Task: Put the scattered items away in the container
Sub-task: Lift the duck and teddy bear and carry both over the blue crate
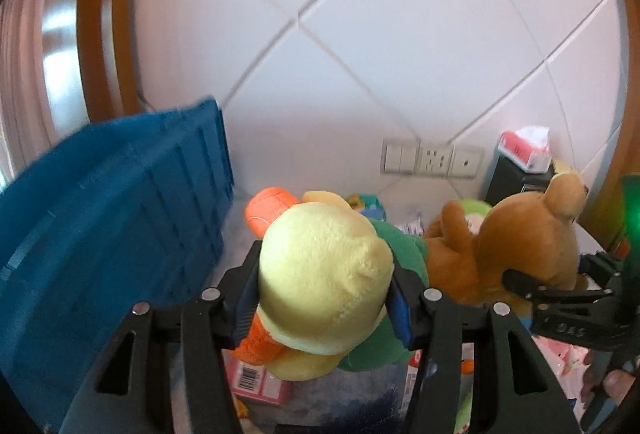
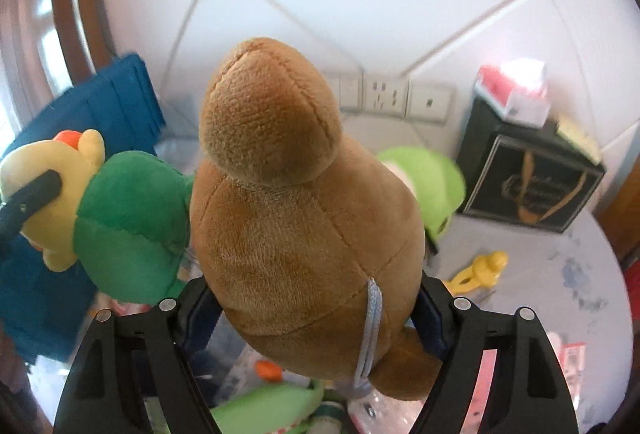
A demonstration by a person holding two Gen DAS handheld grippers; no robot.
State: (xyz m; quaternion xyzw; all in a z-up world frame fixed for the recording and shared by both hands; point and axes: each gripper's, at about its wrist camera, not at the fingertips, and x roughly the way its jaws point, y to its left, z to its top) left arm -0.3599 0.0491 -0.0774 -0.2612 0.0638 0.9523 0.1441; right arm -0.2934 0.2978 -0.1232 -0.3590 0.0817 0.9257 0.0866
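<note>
left hand-held gripper point(image 1: 324, 298): clamped across yellow duck plush point(image 1: 324, 274) head, lifted beside blue crate point(image 1: 120, 193) | right hand-held gripper point(image 2: 316, 310): squeezing brown bear plush point(image 2: 304, 218) body, raised above table point(image 2: 560, 274) | handling: light, soft, compressible; take hold at the bulkiest stuffed section.

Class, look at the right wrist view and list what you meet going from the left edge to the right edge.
Yellow plush → green plush → brown bear → lime plush → yellow toy → black box.
</note>
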